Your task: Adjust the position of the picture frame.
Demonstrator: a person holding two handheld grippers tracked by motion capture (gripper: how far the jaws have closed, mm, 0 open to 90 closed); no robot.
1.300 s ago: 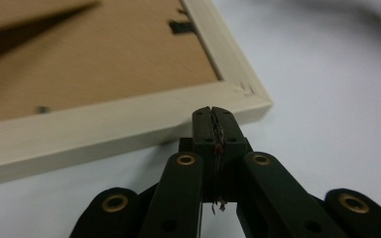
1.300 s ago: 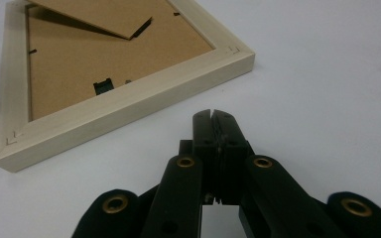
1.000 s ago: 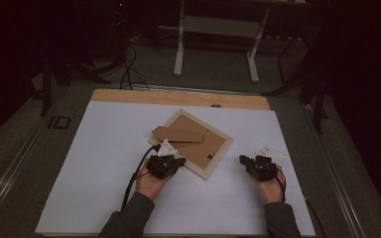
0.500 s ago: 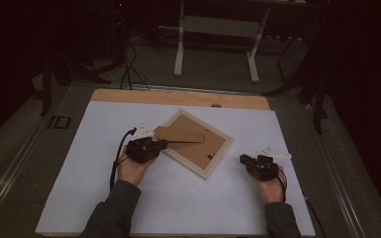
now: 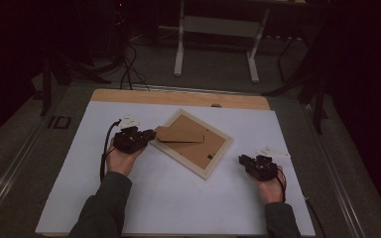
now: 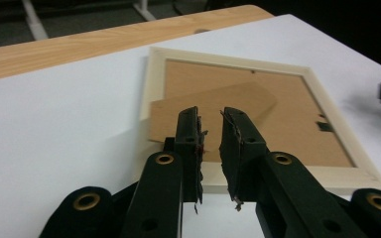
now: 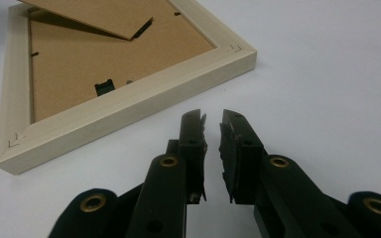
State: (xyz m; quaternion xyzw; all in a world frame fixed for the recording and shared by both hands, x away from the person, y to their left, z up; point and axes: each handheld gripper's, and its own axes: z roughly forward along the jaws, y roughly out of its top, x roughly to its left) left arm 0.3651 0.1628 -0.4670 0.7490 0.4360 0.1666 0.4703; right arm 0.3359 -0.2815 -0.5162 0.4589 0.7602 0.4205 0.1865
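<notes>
Since a second ago the left gripper [image 5: 148, 137] has slid off from the frame's near edge to its left corner, while the right gripper [image 5: 244, 161] hasn't budged. Both sets of jaws have just been opening a bit, with nothing between them.

Biggest thing first: one white sheet [image 5: 79, 188] covers the wooden table [image 5: 178, 97], and both grippers sit over it. One picture frame [image 5: 213, 163] lies face down between the two grippers, pale wood border, brown backing up. Its left corner is right in front of the left gripper's jaws, and its lower right edge is just off to the left of the right gripper, a little apart.

One brown cardboard stand flap [image 6: 213, 106] is propped up off the backing, its end pointing at the left gripper, just past the jaw tips.

Two grippers total. Left one: narrow gap, pads not pressing on anything, hovering over the frame's border. Right one [image 7: 212, 121]: same narrow gap, holding nothing, just white sheet under it.
</notes>
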